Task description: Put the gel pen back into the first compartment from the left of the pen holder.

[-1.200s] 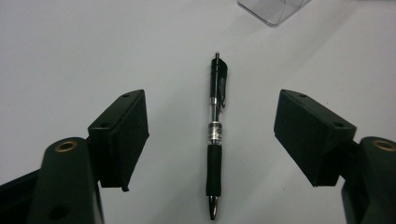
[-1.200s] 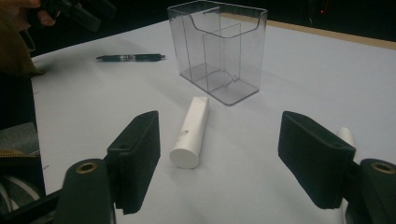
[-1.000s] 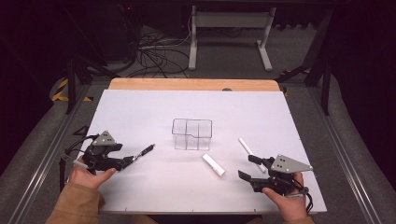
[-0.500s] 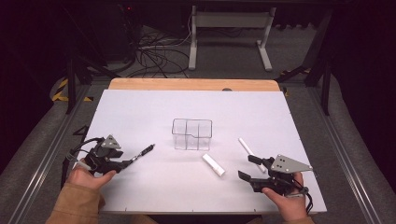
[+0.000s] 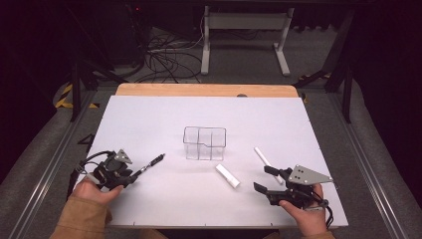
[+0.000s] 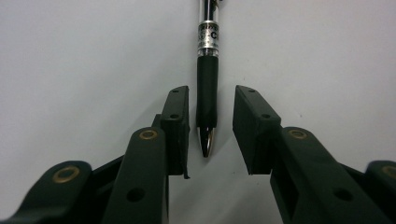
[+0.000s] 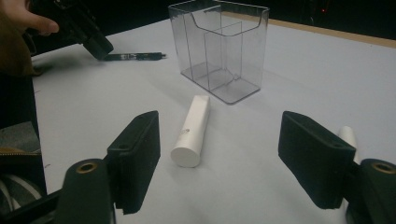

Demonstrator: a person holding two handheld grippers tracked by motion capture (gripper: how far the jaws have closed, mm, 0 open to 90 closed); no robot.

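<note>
The left gripper point(image 6: 208, 128) is straddling the tip of the pen point(image 6: 207, 88) lying near the tabletop's point(image 5: 149, 119) left edge, its jaws just closing, not yet pinching. The right gripper point(image 7: 219, 154) is resting near the front right corner, fingers spread.

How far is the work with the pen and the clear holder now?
Nothing is done yet: the clear holder stands empty. In hand: the left gripper has just been closing its fingers around the pen, with gaps remaining. Left: both white cylinders lie on the table; the right gripper waits open.
</note>
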